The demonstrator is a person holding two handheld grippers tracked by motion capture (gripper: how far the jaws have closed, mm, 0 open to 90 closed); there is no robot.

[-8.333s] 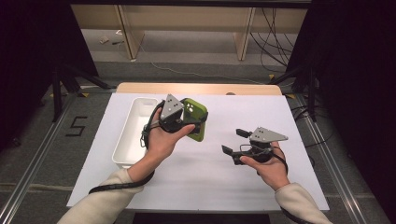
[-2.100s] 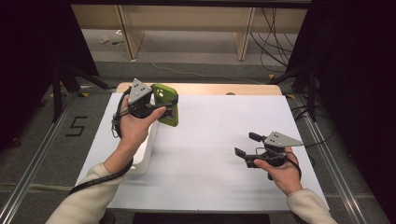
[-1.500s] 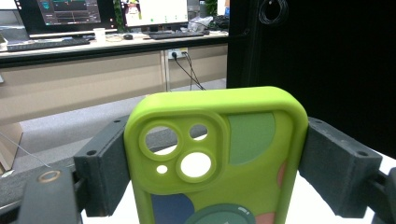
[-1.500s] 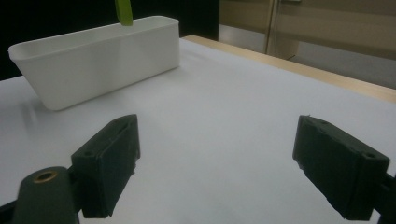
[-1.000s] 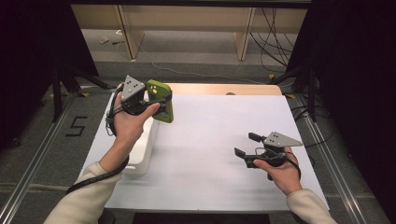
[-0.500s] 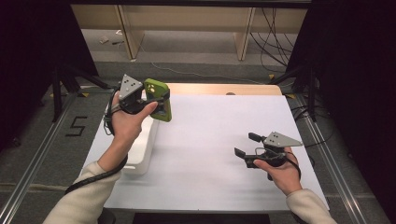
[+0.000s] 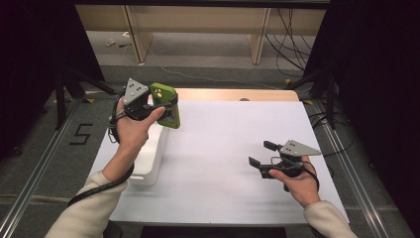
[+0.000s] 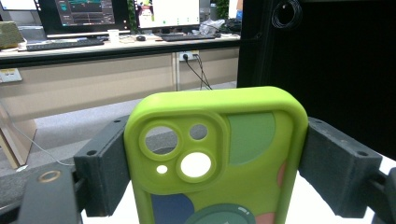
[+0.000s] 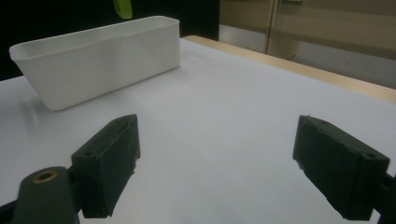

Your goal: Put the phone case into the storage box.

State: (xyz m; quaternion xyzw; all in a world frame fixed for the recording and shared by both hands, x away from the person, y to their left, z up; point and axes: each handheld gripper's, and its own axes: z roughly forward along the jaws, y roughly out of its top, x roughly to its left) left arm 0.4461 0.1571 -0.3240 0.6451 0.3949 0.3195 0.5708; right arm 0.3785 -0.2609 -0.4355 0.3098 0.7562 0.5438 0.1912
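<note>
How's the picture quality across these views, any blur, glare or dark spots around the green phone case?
High view: the white table is bright and even, its surroundings nearly black. Left gripper view: the green phone case between the tongs is sharp, the desks behind look softer, and the right side is dark. Right gripper view: the white bin is slightly soft, with a faint shadow beneath.

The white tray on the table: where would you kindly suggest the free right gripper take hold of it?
Grip a long wall of the tray from above, one jaw inside and one outside: the rim is thin and its top open. The right gripper has open jaws.
</note>
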